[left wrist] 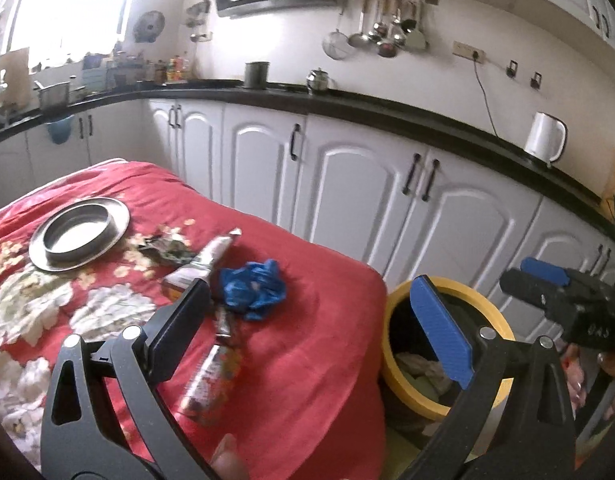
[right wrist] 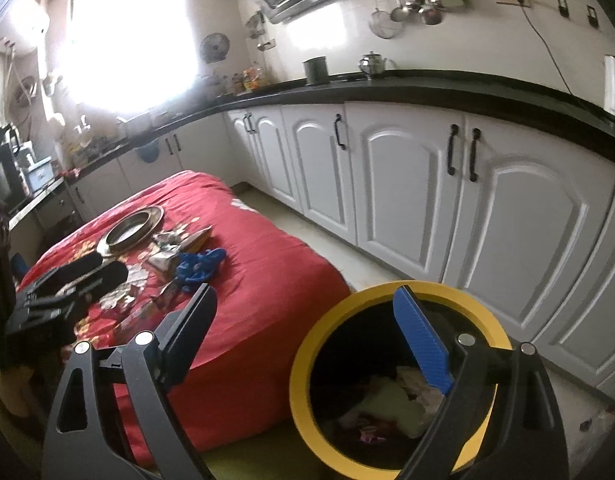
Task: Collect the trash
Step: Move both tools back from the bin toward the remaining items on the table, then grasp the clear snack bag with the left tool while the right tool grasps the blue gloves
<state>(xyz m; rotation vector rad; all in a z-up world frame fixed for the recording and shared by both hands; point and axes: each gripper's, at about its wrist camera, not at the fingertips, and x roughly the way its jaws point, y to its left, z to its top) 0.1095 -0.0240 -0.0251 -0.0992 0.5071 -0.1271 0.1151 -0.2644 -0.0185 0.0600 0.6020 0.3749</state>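
Left claw point(left wrist: 311, 320): jaws spread wide, nothing between them. It hangs over the near edge of a worktop draped in a red floral cloth point(left wrist: 307, 360). Right claw point(right wrist: 307, 336): jaws likewise spread wide and empty, positioned above the yellow-rimmed bin point(right wrist: 307, 420) that stands on the floor just beside the worktop.

Trash on the cloth, as shown by the left wrist view: a crumpled blue wrapper point(left wrist: 253, 290), a flattened tube point(left wrist: 203, 262), a long printed wrapper point(left wrist: 215, 376) lying toward the near edge, and small scraps point(left wrist: 163, 246) beside a round metal dish point(left wrist: 79, 234). The blue wrapper touches the tube.

The left wrist view shows only part of the bin's interior, partly hidden by the blue pad of the claw; it also shows the right claw at the frame's right edge, held by a hand point(left wrist: 587, 380).

The right wrist view looks down into the bin and shows pale and pink crumpled trash point(right wrist: 391, 404) at its bottom. It also shows the left claw at the left edge over the cloth, and the floor point(right wrist: 347, 264) between worktop and white cabinets point(right wrist: 427, 208).
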